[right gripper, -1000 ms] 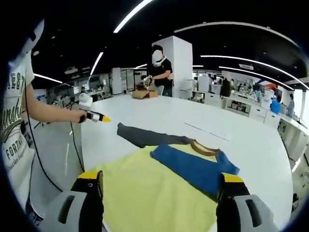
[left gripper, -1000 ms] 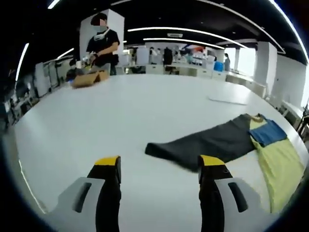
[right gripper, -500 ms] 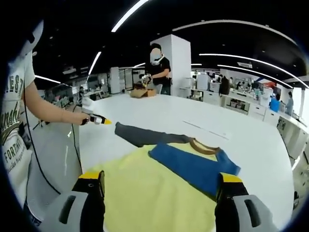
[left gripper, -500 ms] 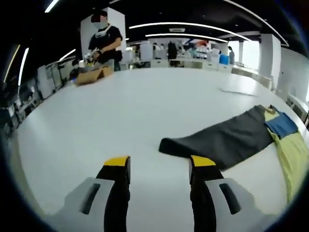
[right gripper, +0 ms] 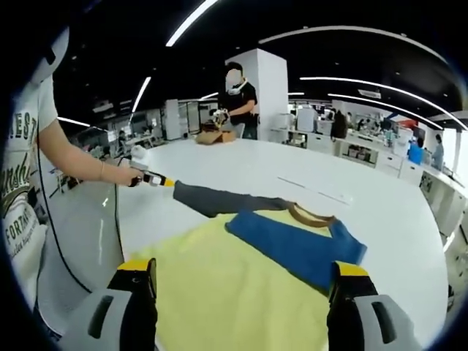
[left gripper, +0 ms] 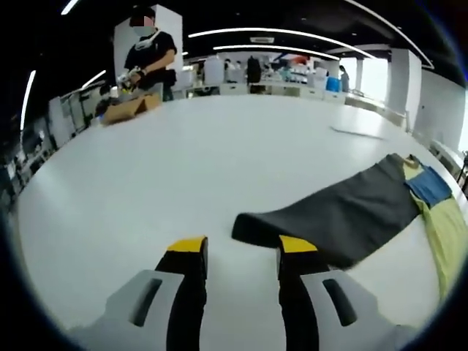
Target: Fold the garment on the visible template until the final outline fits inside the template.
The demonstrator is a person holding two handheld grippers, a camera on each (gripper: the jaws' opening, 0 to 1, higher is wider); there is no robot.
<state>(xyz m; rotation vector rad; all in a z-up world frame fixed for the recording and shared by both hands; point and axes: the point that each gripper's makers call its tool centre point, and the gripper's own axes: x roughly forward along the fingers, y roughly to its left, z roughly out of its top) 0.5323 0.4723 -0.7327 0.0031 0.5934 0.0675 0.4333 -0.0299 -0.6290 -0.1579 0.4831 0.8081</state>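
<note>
Left tool (left gripper: 238,248), jaws narrowed, meets the limp grey sleeve (left gripper: 329,216); right tool (right gripper: 245,270) gapes wide.

- A large open-plan lab or office hall: long curved light strips (right gripper: 191,22) run across a dark ceiling.
- A very wide white worktop (left gripper: 219,161) stretches far back, with a person in black (right gripper: 238,102) standing at its far end over a cardboard box (left gripper: 128,110).
- Behind them stand white square pillars (right gripper: 274,91) and rows of desks with equipment and other people (right gripper: 340,128).
- Bright windows (left gripper: 376,77) line one side.
</note>
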